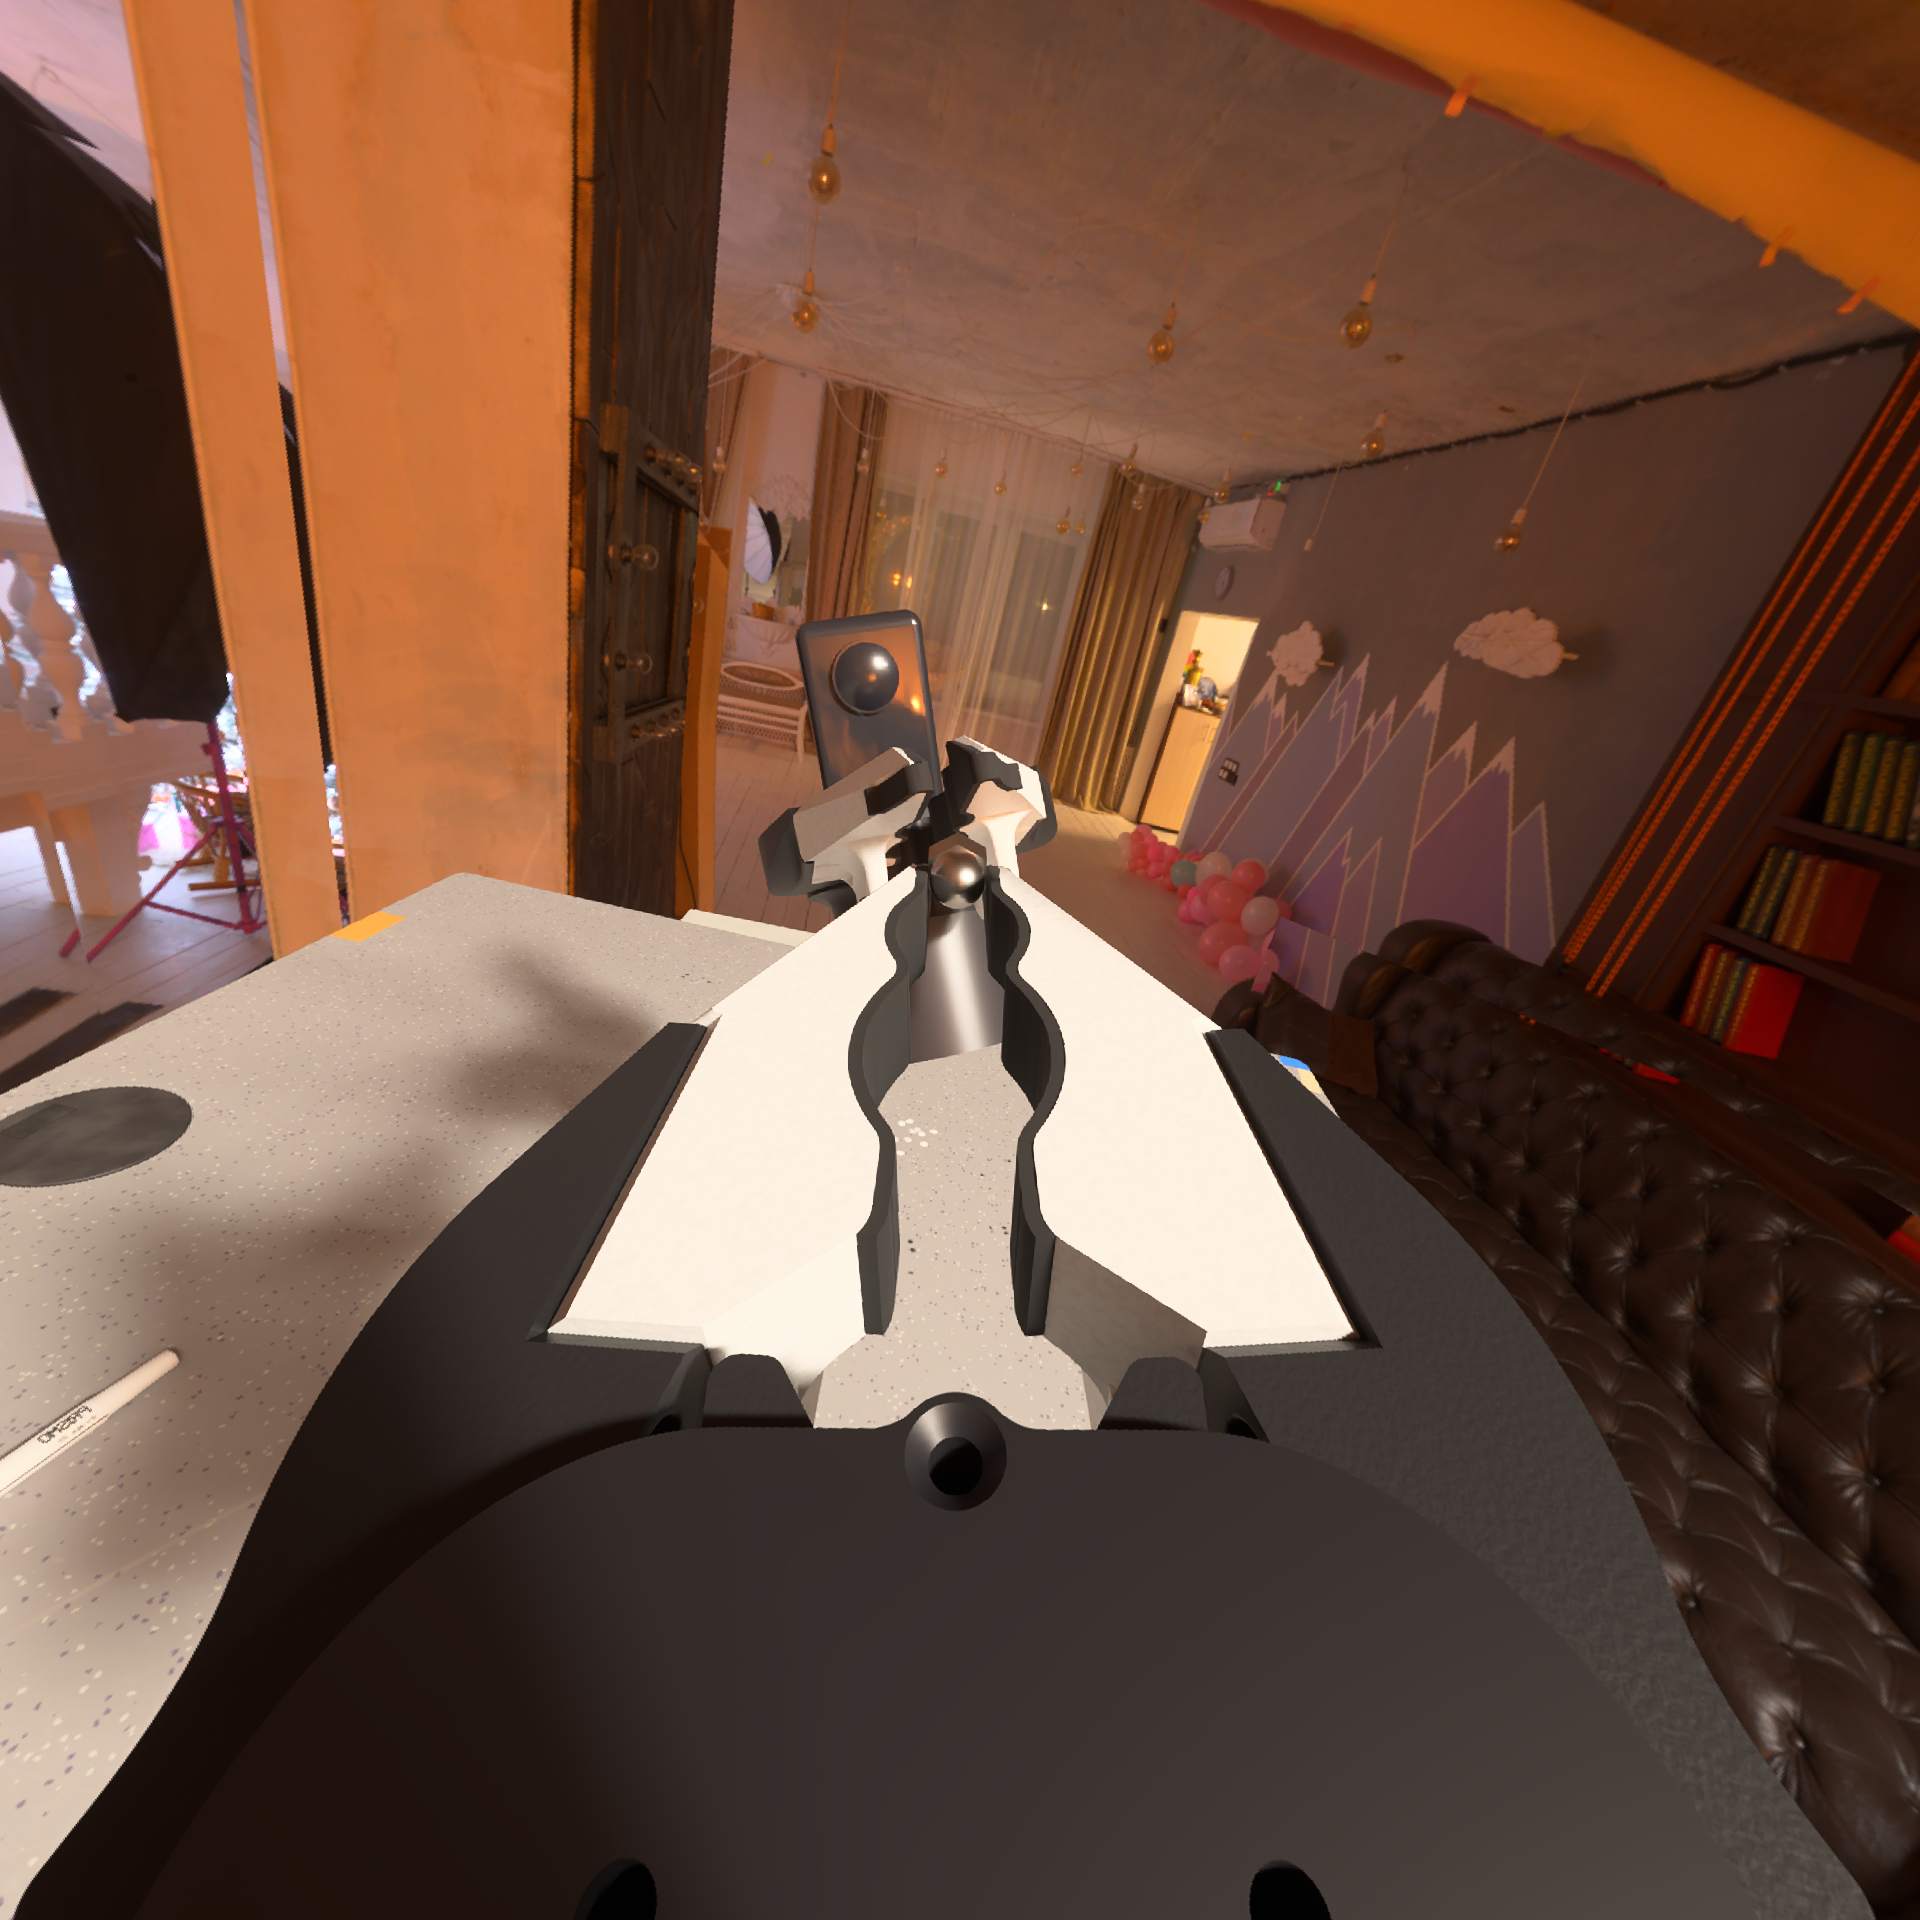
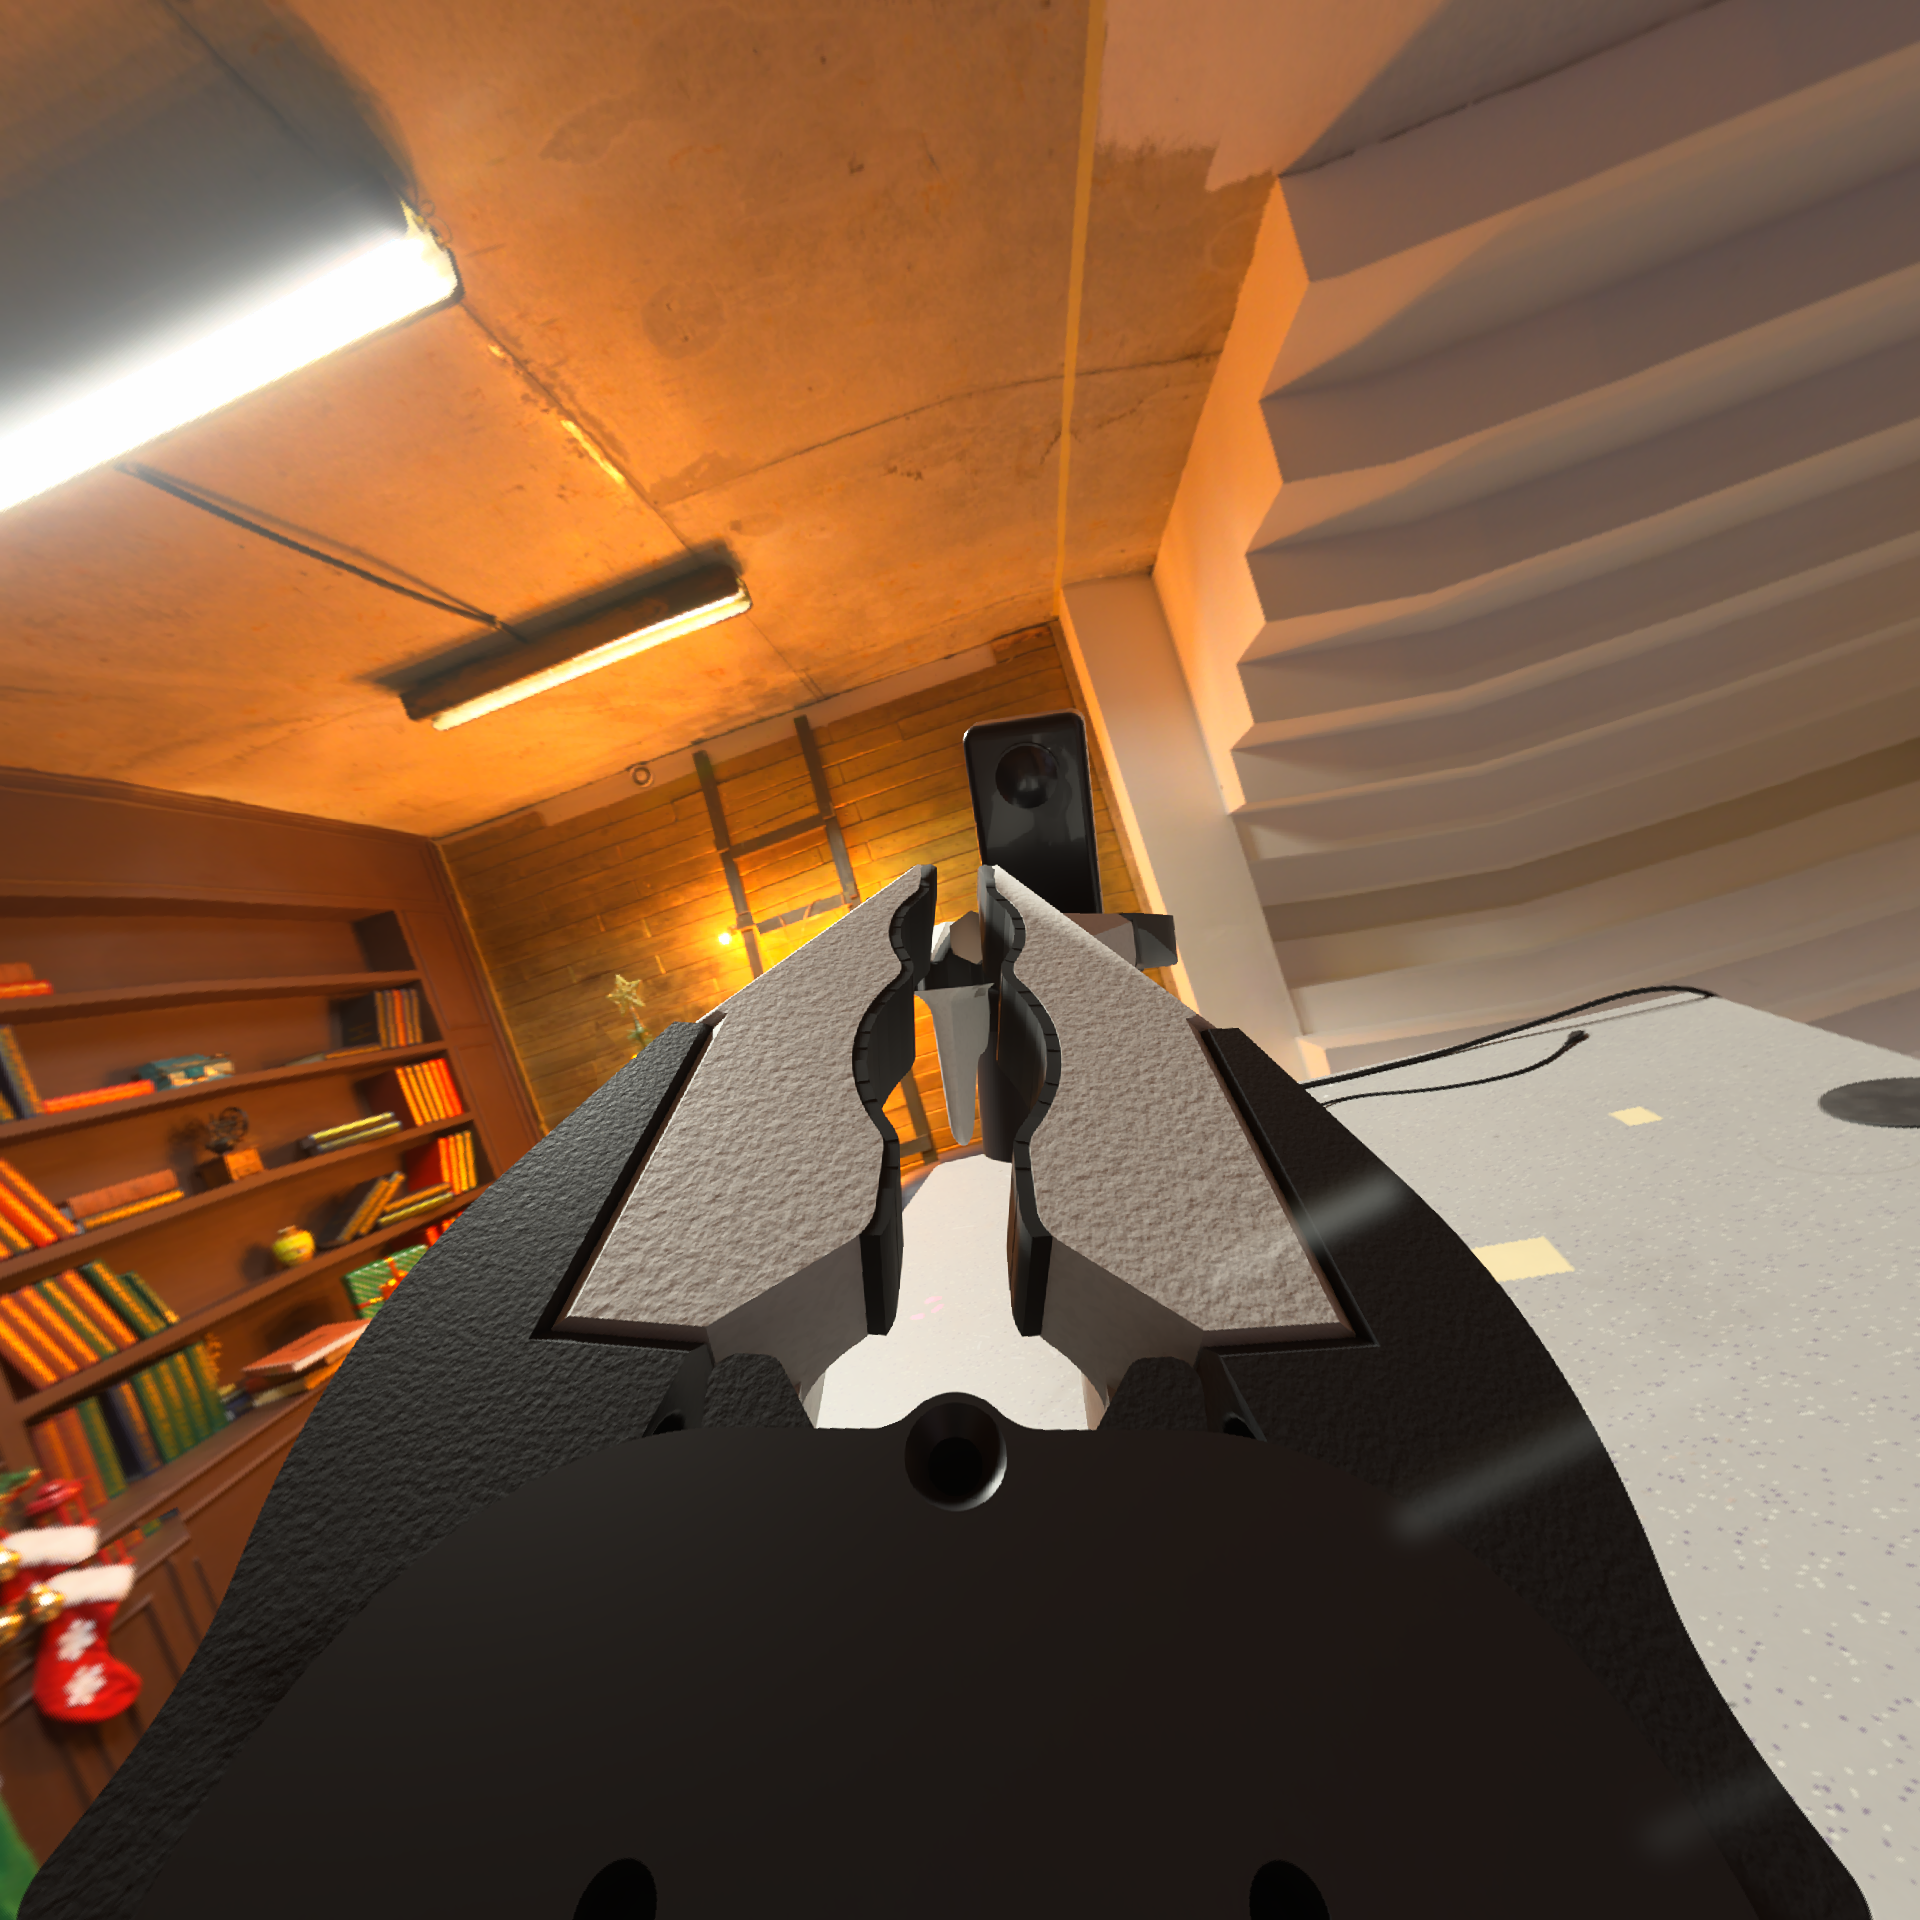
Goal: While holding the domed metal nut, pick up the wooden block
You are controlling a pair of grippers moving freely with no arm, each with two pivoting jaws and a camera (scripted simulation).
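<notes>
My left gripper (image 1: 951, 883) is shut on the domed metal nut (image 1: 951, 997), a shiny steel piece with its round dome at the fingertips, held above the grey speckled table (image 1: 312, 1195). My right gripper (image 2: 958, 883) has its fingers close together with only a narrow gap. It also shows in the left wrist view (image 1: 935, 821), just beyond my left fingertips and facing them. Through the right gripper's gap I see pale and dark parts of the left gripper, whose dark housing (image 2: 1029, 810) stands above. No wooden block shows plainly in either view.
On the table lie a dark round disc (image 1: 94, 1132), a white pen (image 1: 83, 1423) and orange tape (image 1: 366, 925). A brown leather sofa (image 1: 1610, 1299) is at the right. The right wrist view shows the table (image 2: 1662, 1403), a black cable (image 2: 1507, 1044) and bookshelves (image 2: 208, 1143).
</notes>
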